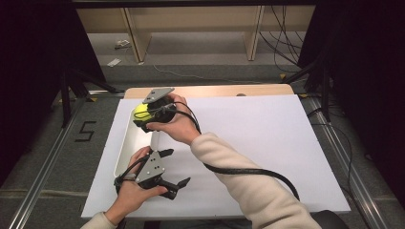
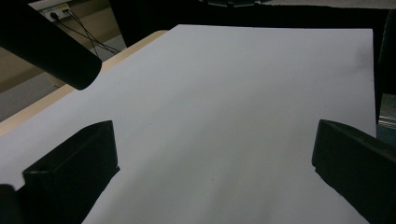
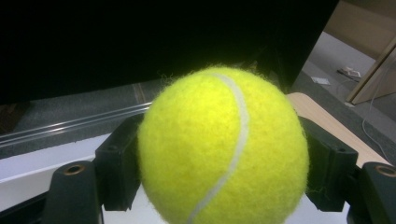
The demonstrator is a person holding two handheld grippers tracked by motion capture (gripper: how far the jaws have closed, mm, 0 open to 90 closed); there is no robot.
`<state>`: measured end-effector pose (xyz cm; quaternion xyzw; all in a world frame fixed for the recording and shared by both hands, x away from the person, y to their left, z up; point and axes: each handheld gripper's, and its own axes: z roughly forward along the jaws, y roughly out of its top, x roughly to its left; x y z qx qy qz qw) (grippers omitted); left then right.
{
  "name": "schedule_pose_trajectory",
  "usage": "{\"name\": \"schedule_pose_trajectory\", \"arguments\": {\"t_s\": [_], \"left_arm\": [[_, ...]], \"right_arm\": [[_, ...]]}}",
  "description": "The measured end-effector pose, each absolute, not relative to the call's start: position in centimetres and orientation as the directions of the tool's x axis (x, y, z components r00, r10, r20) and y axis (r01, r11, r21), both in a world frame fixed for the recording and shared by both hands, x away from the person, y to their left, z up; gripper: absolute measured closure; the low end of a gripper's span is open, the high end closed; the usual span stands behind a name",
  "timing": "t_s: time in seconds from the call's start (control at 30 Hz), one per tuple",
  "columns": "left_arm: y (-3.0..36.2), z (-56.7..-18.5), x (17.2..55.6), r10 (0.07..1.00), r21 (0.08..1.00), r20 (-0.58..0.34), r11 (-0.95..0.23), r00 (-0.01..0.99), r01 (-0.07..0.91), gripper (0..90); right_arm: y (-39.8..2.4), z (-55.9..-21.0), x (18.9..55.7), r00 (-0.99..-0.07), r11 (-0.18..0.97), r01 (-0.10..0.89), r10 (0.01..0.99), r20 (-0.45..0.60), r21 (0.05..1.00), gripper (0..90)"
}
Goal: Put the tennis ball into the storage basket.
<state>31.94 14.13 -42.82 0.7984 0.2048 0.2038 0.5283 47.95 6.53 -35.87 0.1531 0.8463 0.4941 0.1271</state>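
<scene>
Right tool (image 1: 143, 116) is clamped on a yellow tennis ball (image 1: 140, 111), its two black jaws pressing the ball from either side, as the right gripper view shows with the ball (image 3: 223, 147) seated squarely between them. In the high view the ball hangs over the far end of a white tray (image 1: 125, 155), a long narrow bin whose long axis runs from the person's side toward the far edge of the worktop (image 1: 267, 138), along the left margin of the white sheet. So the ball lies directly above the tray's far end, apart from its floor as far as I can judge; a straight lowering would probably seat it inside, with the tray's walls close on both sides and little room for sideways drift. Left tool (image 1: 173, 183) sits near the tray's near end, low over the sheet, its jaws spread wide and holding nothing; the left gripper view shows bare white sheet between them. The right hand (image 1: 173, 121) is plainly the one working, while open sheet stretches well to the right.
</scene>
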Motion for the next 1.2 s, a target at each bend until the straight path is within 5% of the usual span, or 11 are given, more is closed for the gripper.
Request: {"name": "schedule_pose_trajectory", "arguments": {"t_s": [1.2], "left_arm": [[14.0, -42.9, 31.9, 0.536, 0.923, 0.119, -0.369, 0.836, 0.105, 0.0]], "right_arm": [[7.8, -36.7, 48.3, -0.925, 0.482, 0.151, 0.377, -0.050, 0.863, 26.8]]}}
